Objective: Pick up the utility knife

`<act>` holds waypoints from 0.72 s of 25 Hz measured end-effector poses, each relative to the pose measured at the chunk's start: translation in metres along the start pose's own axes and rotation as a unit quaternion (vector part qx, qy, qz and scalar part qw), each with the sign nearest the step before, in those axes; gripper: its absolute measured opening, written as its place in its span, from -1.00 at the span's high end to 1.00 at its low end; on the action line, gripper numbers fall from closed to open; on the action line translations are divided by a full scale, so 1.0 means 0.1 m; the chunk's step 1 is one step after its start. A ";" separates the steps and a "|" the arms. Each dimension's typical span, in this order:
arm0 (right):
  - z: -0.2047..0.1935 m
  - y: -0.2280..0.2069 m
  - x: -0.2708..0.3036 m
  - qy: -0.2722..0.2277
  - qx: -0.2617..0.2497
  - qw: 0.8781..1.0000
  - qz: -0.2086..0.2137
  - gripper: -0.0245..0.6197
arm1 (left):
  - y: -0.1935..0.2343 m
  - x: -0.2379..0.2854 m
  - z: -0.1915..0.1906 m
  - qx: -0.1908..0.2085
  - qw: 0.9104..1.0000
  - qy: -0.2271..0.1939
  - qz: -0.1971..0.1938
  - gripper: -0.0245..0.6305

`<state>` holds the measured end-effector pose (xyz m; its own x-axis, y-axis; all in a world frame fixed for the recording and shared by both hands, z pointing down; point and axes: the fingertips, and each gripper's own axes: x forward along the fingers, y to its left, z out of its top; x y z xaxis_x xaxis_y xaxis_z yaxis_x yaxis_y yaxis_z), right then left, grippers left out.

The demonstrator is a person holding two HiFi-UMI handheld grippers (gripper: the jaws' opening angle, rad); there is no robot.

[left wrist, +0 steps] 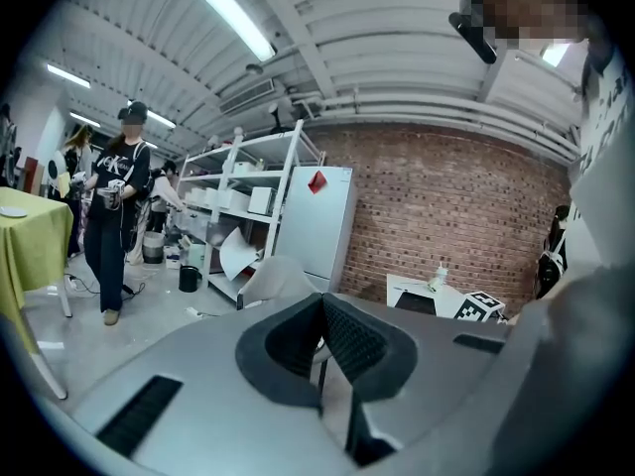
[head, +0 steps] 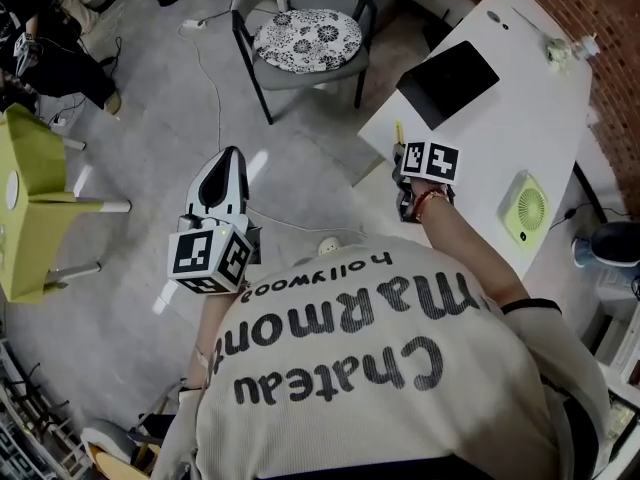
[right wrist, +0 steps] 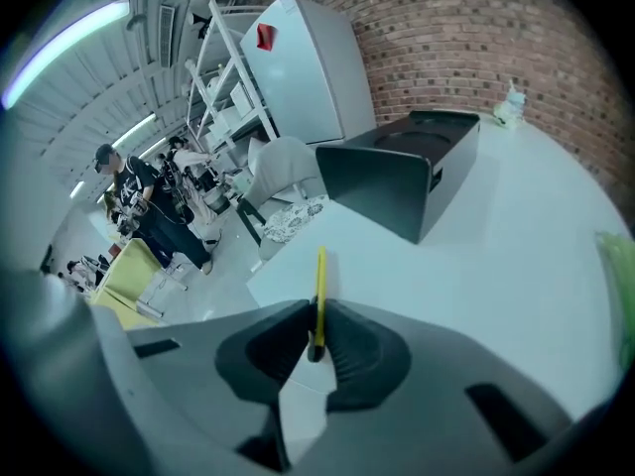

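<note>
1. The right gripper's (right wrist: 317,310) fingers (right wrist: 354,347) are narrow, pinched on the near end of the utility knife (right wrist: 319,281), a thin yellow one held on edge.
2. The knife sticks out ahead of the fingers, over the white counter (right wrist: 496,266) and close to its corner. Whether its far end touches the counter cannot be told.
3. A black box (right wrist: 397,181) stands further in on the counter, beyond the knife and apart from it.
4. A small green fan (head: 525,208) lies on the counter near its other long edge, well apart from the knife.
5. The left gripper's (left wrist: 322,300) fingers (left wrist: 357,343) meet at their tips with nothing between them. This gripper is held well off the counter, over the grey floor (head: 150,118).
6. A chair (head: 305,43) with a flowered cushion stands on the floor just beyond the counter's corner.
</note>
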<state>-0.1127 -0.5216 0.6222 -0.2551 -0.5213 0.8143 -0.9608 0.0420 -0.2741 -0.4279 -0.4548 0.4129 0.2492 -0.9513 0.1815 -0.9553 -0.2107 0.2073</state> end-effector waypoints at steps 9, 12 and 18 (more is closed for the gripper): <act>-0.12 0.02 -0.22 0.006 0.003 1.000 0.016 0.76 | -0.25 0.04 0.04 -0.001 1.000 -0.007 -0.023 0.92; -0.11 0.02 -0.29 0.003 0.005 1.000 0.025 0.77 | -0.34 0.07 0.02 -0.002 1.000 -0.006 -0.029 0.92; -0.03 0.04 -0.44 -0.009 0.005 0.999 0.049 0.77 | -0.54 0.09 0.04 -0.003 0.999 -0.011 -0.036 0.92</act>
<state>-0.1058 -0.4953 0.5866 -0.3467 -0.5300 0.7739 -0.9298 0.0856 -0.3579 -0.3747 -0.4529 0.3996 0.3138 -0.9385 0.1440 -0.9341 -0.2779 0.2242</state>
